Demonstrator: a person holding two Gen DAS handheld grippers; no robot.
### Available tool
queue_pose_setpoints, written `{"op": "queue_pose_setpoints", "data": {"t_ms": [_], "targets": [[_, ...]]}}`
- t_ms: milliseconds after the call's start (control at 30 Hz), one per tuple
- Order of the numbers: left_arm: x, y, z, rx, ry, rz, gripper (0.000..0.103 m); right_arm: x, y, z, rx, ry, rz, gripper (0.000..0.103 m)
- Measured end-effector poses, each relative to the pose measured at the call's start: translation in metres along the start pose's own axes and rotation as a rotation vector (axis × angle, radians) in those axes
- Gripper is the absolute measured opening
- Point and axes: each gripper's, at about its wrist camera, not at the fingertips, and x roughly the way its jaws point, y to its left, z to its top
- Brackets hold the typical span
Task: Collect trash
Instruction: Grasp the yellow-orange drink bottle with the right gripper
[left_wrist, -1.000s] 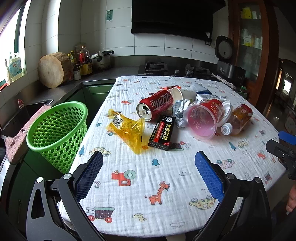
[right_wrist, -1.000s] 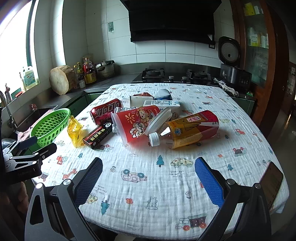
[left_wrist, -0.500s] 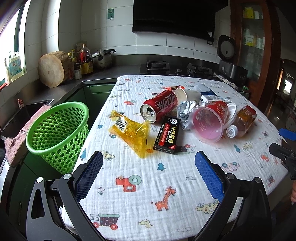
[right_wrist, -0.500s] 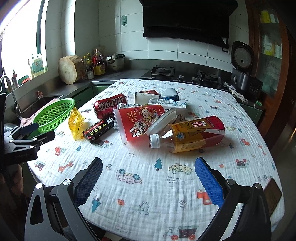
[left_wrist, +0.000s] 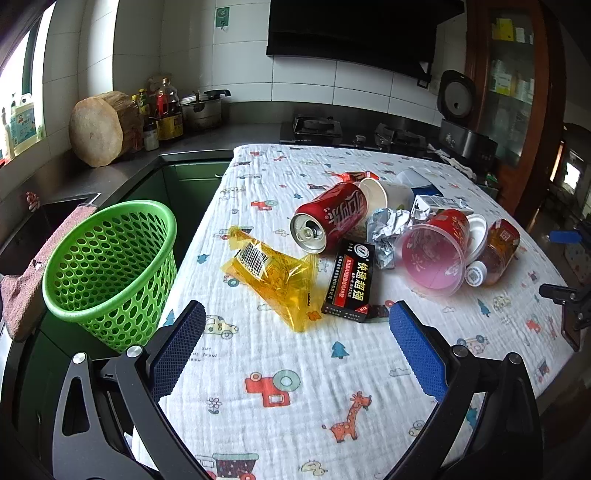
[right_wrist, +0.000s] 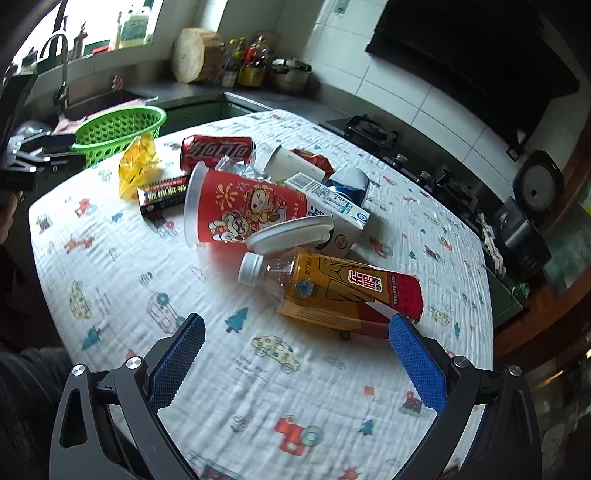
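Hidden or unclear: the white paper cup (left_wrist: 380, 192) and milk carton (right_wrist: 328, 206) lie half behind the pile; the carton's print is unreadable.

Surface: a table under a white cartoon-print cloth (left_wrist: 288, 373), kitchen counter and hob behind.

Trash clustered mid-table: yellow wrapper (left_wrist: 273, 277), black box (left_wrist: 351, 280), red can (left_wrist: 332, 221) on its side, crumpled foil (left_wrist: 388, 229), red plastic cup (right_wrist: 243, 206) on its side, tea bottle (right_wrist: 340, 291) lying beside it.

Green basket (left_wrist: 107, 266) stands off the table's left edge.

Left gripper (left_wrist: 295, 332): jaws wide apart, empty, above the near cloth.

Right gripper (right_wrist: 295, 343): jaws wide, empty, just short of the bottle.

Near cloth bare.
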Motion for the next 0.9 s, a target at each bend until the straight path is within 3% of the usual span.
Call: {"op": "queue_pose_setpoints", "data": {"t_ms": [333,600,800,900], "targets": [[0.018,0.014,0.010,-0.010,0.011,0.001,0.098,0.060,-0.012,0.009,-0.409,0.162,-0.024,0.097],[0.037,0.027,0.016,-0.044,0.035,0.016,0.098,0.102,-0.011,0.009,-0.635,0.233,0.020,0.097],[0.049,0.025,0.018,-0.046,0.047,0.013,0.098,0.120,-0.010,0.015,-0.714,0.242,0.074,0.096],[0.054,0.021,0.020,-0.032,0.056,0.011,0.098,0.124,-0.016,0.022,-0.678,0.253,0.110,0.093]]}}
